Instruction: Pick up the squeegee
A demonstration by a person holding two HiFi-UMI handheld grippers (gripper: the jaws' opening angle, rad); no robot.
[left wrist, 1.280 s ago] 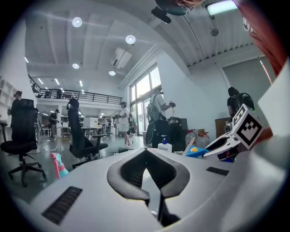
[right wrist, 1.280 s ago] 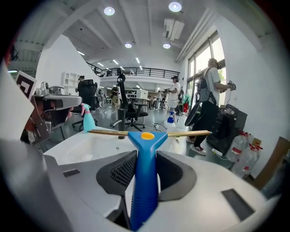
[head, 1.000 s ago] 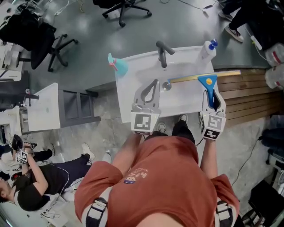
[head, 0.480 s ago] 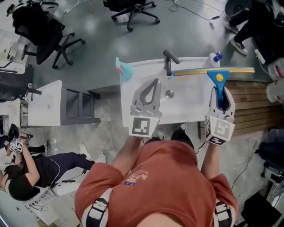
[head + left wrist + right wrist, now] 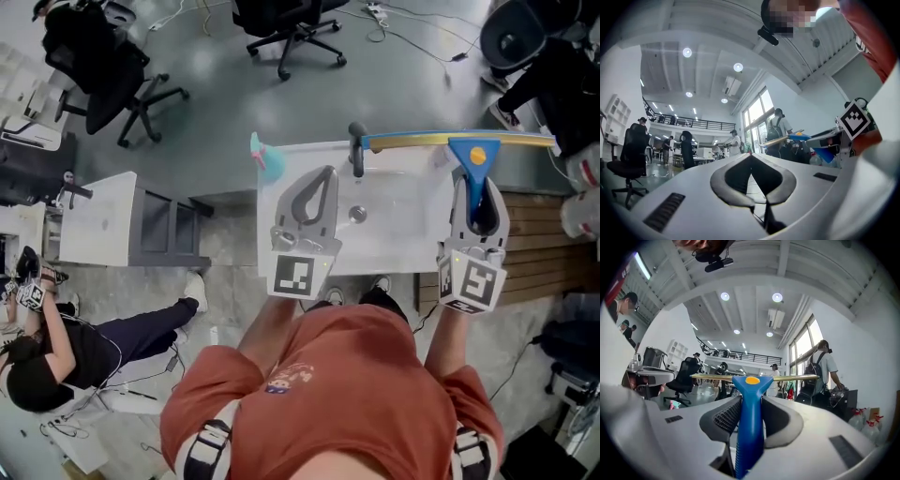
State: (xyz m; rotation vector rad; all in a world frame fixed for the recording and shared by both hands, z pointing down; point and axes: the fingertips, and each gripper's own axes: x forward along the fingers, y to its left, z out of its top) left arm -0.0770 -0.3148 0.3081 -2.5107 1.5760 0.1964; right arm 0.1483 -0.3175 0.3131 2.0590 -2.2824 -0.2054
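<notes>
- My right gripper (image 5: 478, 187) is clamped on the blue handle of the squeegee (image 5: 472, 153).
- The squeegee is held clear of the sink (image 5: 394, 234), with its blade crosswise beyond the jaws, near the tap (image 5: 357, 150).
- My left gripper (image 5: 322, 183) is closed, its jaw tips touching, and holds nothing.

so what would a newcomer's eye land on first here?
The squeegee: its blue handle is clamped in the right gripper, and its long yellow blade bar spans the far edge of the white sink in the head view. Next comes the left gripper, jaws closed on nothing, over the sink's left half just left of the dark faucet.
</notes>
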